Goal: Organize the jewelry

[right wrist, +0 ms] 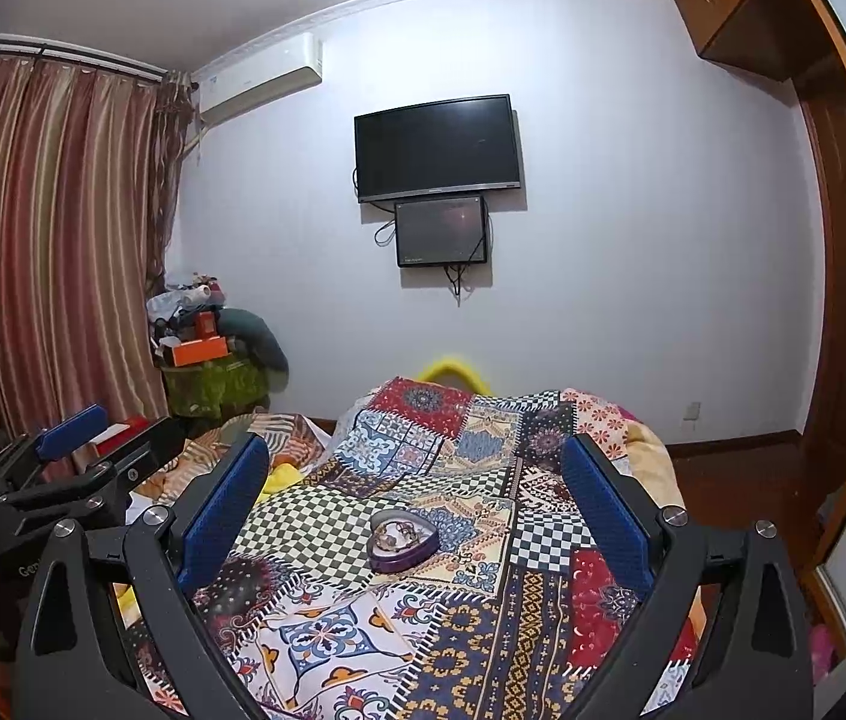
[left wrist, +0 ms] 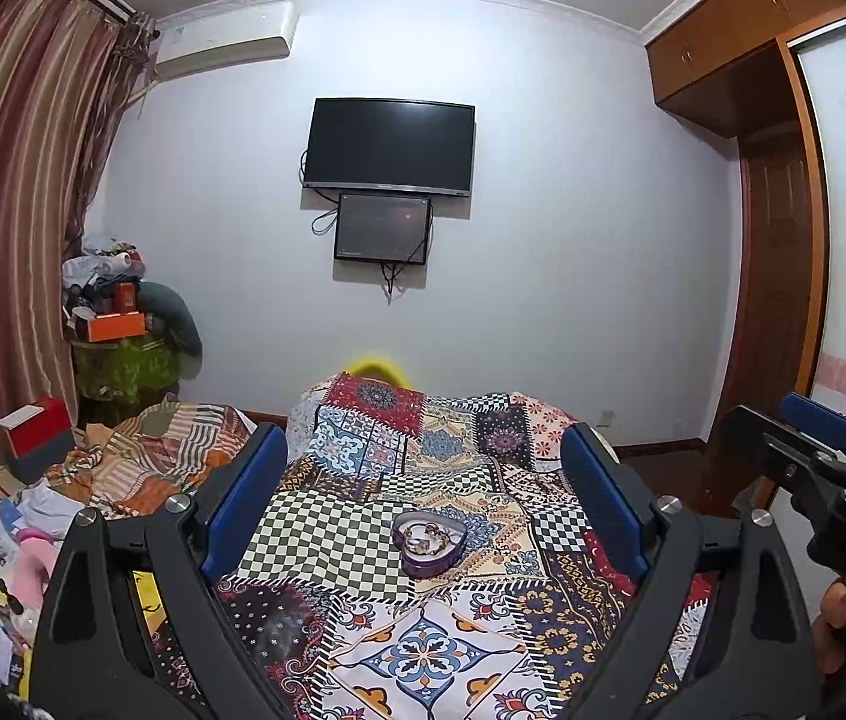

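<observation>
Both wrist views sit low over the bed (left wrist: 423, 630), side by side, facing the far wall. Shared: heart-shaped box (left wrist: 429, 542) (right wrist: 404, 542), television (left wrist: 390, 147) (right wrist: 438, 147).

1. Even, fairly dim indoor light fills both views; no lamp shows.
2. The television (left wrist: 389, 146) casts a soft shadow on the wall below and beside it, so light falls from above.
3. Its dark screen carries only faint glare.
4. Far from the television, straight lines bow and the corners go black.
5. The yellow object (left wrist: 376, 365) below the television looks blurred.
</observation>
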{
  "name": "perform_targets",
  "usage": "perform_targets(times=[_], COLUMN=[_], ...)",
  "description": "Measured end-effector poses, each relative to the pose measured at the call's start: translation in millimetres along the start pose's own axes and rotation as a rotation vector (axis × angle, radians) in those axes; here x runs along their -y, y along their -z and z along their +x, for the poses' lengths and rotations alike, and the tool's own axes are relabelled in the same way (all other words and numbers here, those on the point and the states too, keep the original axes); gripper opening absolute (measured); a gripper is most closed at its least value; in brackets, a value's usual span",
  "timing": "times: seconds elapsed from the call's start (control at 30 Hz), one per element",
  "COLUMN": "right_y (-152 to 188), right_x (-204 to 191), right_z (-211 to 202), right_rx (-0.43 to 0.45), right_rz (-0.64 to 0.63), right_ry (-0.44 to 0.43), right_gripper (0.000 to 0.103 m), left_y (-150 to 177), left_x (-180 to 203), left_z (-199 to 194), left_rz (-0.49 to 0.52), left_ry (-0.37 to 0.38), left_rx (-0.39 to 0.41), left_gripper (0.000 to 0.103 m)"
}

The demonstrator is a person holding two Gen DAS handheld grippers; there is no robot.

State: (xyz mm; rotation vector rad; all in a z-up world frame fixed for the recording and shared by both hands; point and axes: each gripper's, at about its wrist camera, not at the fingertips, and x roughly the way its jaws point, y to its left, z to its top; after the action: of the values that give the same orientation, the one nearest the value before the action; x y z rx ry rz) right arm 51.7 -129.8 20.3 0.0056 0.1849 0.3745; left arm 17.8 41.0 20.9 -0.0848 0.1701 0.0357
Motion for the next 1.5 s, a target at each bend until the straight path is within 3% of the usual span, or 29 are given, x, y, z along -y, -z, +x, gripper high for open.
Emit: perform_targets(times=[1.5], right_y=[-1.6], right_x=[5.0], right_z=[-4.3], right_rx=[-0.013], right_rz=[0.02], right_ry=[0.009], right_gripper=[0.097], left_y=[3.6], left_x=[8.8], left_z=[8.1], left_rz=[0.013], left_ry=[0.037], left_rx=[-0.041], left_gripper=[0.092])
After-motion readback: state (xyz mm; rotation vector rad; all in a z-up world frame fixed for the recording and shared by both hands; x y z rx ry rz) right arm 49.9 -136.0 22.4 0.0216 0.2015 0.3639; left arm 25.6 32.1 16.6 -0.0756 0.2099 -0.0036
